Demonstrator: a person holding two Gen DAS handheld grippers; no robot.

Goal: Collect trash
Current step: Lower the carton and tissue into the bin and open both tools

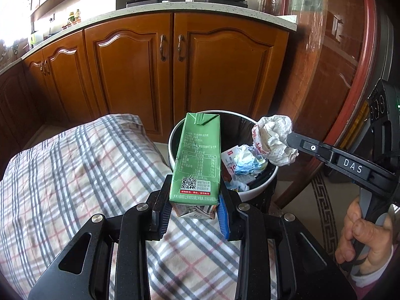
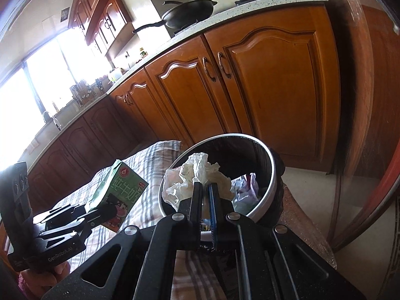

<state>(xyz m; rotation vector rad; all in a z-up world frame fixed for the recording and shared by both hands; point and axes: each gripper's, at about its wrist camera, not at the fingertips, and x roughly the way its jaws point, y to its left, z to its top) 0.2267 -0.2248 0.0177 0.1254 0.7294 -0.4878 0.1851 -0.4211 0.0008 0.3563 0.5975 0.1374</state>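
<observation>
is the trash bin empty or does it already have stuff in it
Not empty. The trash bin already holds crumpled paper and wrappers on its black liner, seen in both wrist views. How deep the pile goes cannot be told.

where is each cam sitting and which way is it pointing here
Left wrist: on the left gripper, facing the kitchen cabinets over the green milk carton it grips; the right gripper and a hand show.
Right wrist: on the right gripper, looking into the trash bin past its crumpled paper; the left gripper shows.
Shared: bin, carton, paper, plaid cloth.
</observation>
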